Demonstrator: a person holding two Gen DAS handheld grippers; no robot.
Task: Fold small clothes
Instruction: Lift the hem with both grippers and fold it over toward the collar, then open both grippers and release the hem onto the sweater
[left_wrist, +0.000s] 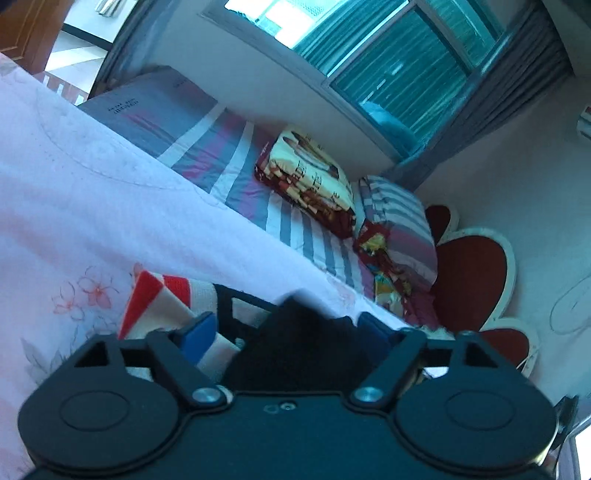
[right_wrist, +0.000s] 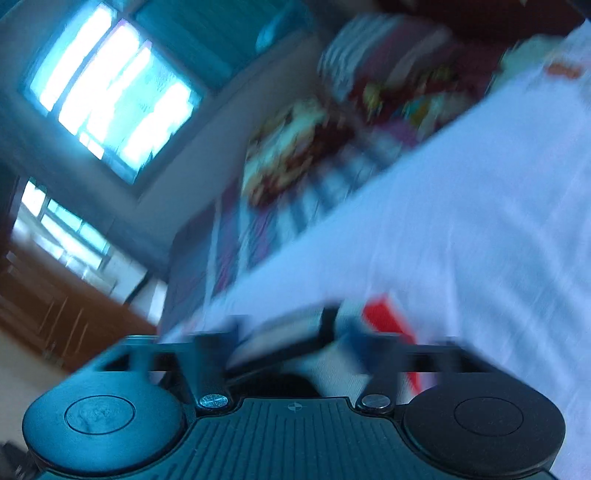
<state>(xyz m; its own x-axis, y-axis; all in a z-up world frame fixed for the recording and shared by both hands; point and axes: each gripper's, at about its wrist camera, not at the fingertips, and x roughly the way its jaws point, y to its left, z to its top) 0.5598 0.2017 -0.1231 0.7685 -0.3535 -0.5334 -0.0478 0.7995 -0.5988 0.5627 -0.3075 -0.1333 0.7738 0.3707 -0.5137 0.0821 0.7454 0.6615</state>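
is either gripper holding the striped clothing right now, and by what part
Nothing is held. The left gripper and right gripper both stand open over the red, white and grey striped garment, which lies on the white sheet between their fingers.

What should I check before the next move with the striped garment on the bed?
1. Jaws of left gripper apart: ok.
2. Jaws of right gripper apart: ok.
3. The striped garment rests on the pink sheet: ok.
4. Garment free of both grippers: cannot tell; something dark sits between the left jaws.
5. Fold neat: cannot tell; the grippers hide most of it.
6. Right view sharp: not ok, blurred.
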